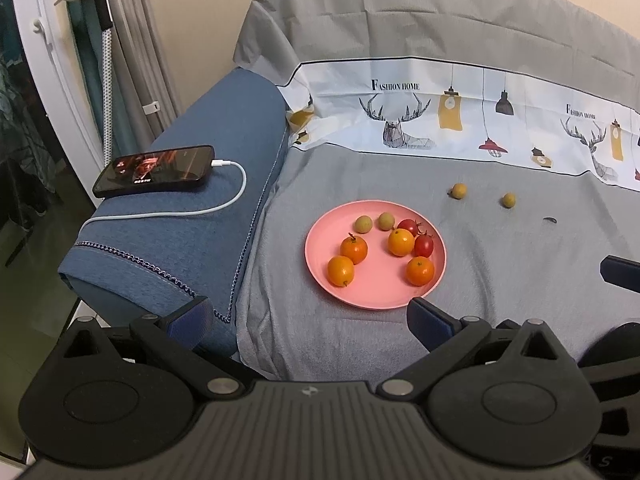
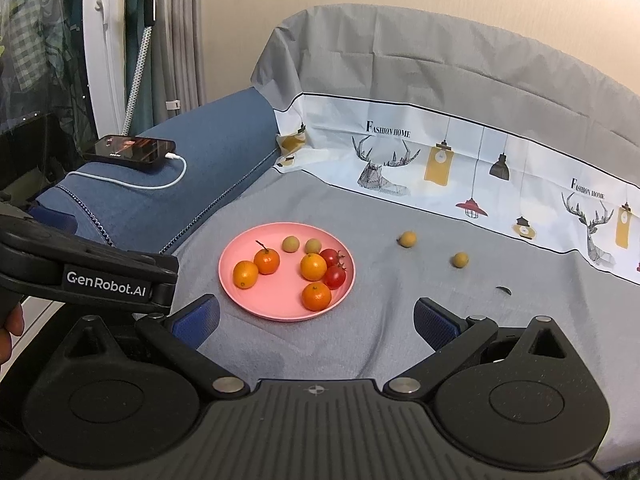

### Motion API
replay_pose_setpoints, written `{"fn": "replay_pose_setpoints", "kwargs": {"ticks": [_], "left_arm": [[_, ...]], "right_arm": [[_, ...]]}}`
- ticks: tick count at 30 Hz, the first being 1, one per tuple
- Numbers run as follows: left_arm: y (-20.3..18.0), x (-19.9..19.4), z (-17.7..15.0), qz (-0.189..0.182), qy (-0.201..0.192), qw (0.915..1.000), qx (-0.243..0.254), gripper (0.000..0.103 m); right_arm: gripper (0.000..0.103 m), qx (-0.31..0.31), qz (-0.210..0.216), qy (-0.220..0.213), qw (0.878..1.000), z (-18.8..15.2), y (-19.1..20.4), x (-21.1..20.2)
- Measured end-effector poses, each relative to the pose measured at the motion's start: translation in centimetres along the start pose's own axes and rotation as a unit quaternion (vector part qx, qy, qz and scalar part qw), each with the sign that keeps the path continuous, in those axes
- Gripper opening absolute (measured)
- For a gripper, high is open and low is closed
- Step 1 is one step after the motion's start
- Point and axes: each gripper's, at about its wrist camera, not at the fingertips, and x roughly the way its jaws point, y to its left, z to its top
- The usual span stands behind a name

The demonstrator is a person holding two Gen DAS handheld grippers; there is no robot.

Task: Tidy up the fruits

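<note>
- Pink plate [image 1: 320,284] on a grey-draped sofa holds four small oranges, two cherry tomatoes and two longans
- Two more longans [image 2: 408,239] lie on the cloth (beyond the plate, right)
- Left gripper [image 1: 308,316] and right gripper [image 2: 316,316] hover spread and empty, just short of the plate

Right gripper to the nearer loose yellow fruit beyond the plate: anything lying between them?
Nearly bare grey cloth. In the right wrist view, only a small dark scrap lies beside that path, between the right gripper and the fruit.
</note>
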Motion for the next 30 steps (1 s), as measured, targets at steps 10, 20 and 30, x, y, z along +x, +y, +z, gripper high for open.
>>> {"fn": "replay_pose_setpoints", "kwargs": {"ticks": [10,20,30], "left_arm": [[-0.2,1.3,0.3,0.003,0.014,0.9999,0.006,0.103],[-1.2,3.9,1.1,0.008,0.037,0.9991,0.020,0.103],[-3.1,8.4,3.9,-0.002,0.069,0.9973,0.027,0.103]], "right_arm": [[0.102,0.002,0.001,0.015,1.000,0.0,-0.2,1.3],[0.102,0.013,0.002,0.034,0.999,-0.2,-1.2,3.5],[0.102,0.052,-0.016,0.060,0.997,-0.9,-4.6,7.3]]}}
